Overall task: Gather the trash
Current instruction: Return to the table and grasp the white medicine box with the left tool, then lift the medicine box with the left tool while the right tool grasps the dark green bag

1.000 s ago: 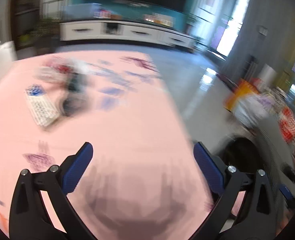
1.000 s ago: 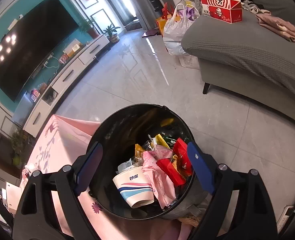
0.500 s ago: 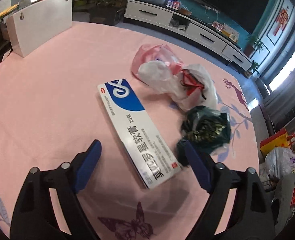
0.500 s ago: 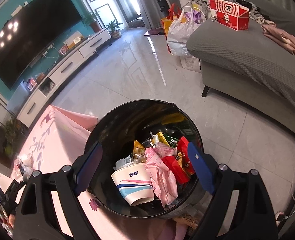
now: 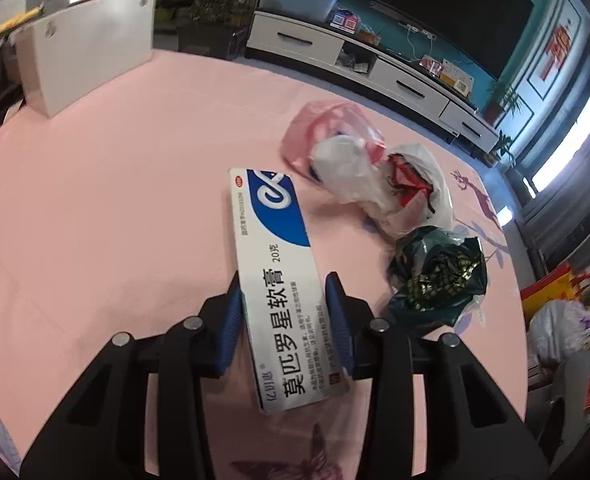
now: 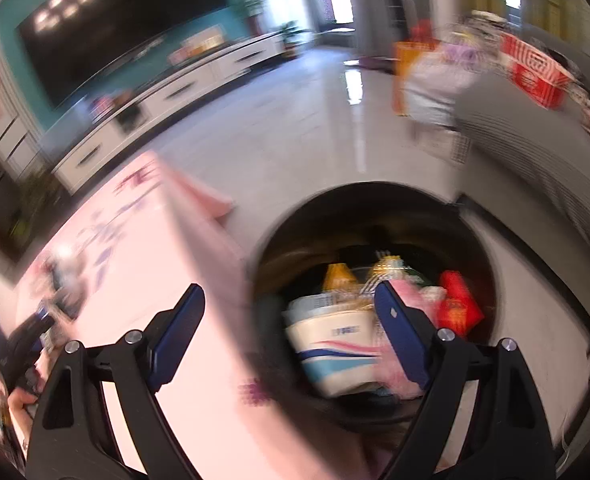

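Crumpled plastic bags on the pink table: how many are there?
3. A pink bag lies farthest back, a white bag with red inside sits against it, and a dark green bag is nearest. Smaller scraps may hide among them.

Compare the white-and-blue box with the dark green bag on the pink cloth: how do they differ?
The white-and-blue box is flat, rigid and printed; the dark green bag is crumpled, glossy and lumpy. The box lies between the pads of the left gripper, whose jaws have just been closing; the bag lies free beside it. Both rest on the pink tablecloth.
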The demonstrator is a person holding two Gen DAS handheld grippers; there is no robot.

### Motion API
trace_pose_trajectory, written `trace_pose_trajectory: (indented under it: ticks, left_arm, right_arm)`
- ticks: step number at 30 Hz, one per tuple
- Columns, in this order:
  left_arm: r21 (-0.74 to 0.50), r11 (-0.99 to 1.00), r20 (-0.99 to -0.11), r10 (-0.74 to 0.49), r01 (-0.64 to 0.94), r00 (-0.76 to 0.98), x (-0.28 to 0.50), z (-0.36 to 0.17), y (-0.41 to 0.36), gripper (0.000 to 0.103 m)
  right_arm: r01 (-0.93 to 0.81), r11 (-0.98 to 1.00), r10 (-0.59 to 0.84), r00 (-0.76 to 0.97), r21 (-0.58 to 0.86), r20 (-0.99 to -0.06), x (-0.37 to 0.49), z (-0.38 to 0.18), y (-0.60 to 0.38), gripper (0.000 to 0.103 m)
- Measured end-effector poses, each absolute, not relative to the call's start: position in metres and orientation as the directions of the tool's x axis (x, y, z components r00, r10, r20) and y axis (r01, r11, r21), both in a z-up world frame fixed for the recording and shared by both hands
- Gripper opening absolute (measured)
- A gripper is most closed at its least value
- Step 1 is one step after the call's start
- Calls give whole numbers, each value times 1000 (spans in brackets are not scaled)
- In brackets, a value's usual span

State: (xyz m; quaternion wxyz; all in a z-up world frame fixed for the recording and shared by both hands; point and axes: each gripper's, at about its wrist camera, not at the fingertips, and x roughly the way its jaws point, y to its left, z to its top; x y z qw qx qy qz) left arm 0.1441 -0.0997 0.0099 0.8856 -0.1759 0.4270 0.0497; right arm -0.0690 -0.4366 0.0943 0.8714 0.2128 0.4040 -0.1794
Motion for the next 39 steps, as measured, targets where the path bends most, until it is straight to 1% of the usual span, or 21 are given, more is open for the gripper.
trace_pose_trajectory:
  ticks: [2, 4, 6, 9, 13, 15, 18, 21, 22, 24, 28, 31, 34, 36, 39]
  left_arm:
    - [-302, 920, -762, -77, -248, 643, 135, 18, -89, 38]
    - [-326, 914, -745, -91, -242, 660, 124, 26, -84, 37]
    - [-342, 911, -731, -104, -230, 674, 116, 31, -79, 36]
    - [-338, 912, -734, -101, -232, 672, 115, 28, -72, 35]
    - [-394, 879, -755, -142, -269, 640, 125, 15, -57, 33]
    - [-417, 866, -752, -158, -276, 640, 128, 13, -50, 33]
    - [-404, 870, -752, -138, -284, 644, 130, 11, -49, 33]
    - [-412, 865, -767, -160, -286, 621, 133, 3, -51, 32]
    - [-412, 865, -764, -158, -286, 625, 134, 1, -52, 32]
    - [-404, 870, -765, -152, -283, 626, 135, 1, -52, 32]
    - [-410, 871, -763, -165, -272, 625, 132, 0, -48, 31]
    - [-427, 861, -761, -178, -275, 624, 132, 0, -45, 28]
    - [-411, 869, -759, -159, -276, 632, 130, 3, -46, 24]
    - [-433, 861, -748, -178, -267, 639, 128, 4, -45, 15]
    - [-458, 852, -730, -198, -254, 654, 121, 14, -42, 15]
  right_arm:
    - [401, 882, -69, 630, 247, -774, -42, 101, -411, 85]
    - [269, 921, 43, 646, 280, -762, -9, 108, -377, 85]
    - [182, 939, 111, 643, 292, -758, 21, 110, -345, 85]
    - [98, 955, 154, 643, 280, -750, 64, 107, -300, 85]
    - [22, 956, 218, 617, 293, -756, 109, 85, -253, 85]
    - [26, 958, 212, 609, 286, -765, 121, 71, -238, 84]
    - [30, 968, 185, 583, 248, -792, 138, 50, -223, 78]
    - [7, 980, 160, 559, 198, -813, 142, 36, -213, 72]
    - [-1, 984, 150, 558, 180, -816, 141, 33, -210, 69]
    - [-12, 989, 130, 546, 147, -828, 141, 27, -206, 57]
    - [-34, 991, 129, 543, 131, -830, 136, 27, -205, 48]
    - [-36, 989, 142, 548, 146, -824, 128, 37, -208, 47]
    - [-23, 984, 158, 564, 176, -811, 114, 53, -216, 47]
    - [-20, 986, 149, 568, 168, -809, 102, 64, -220, 47]
    - [-20, 987, 139, 586, 158, -798, 79, 83, -228, 47]
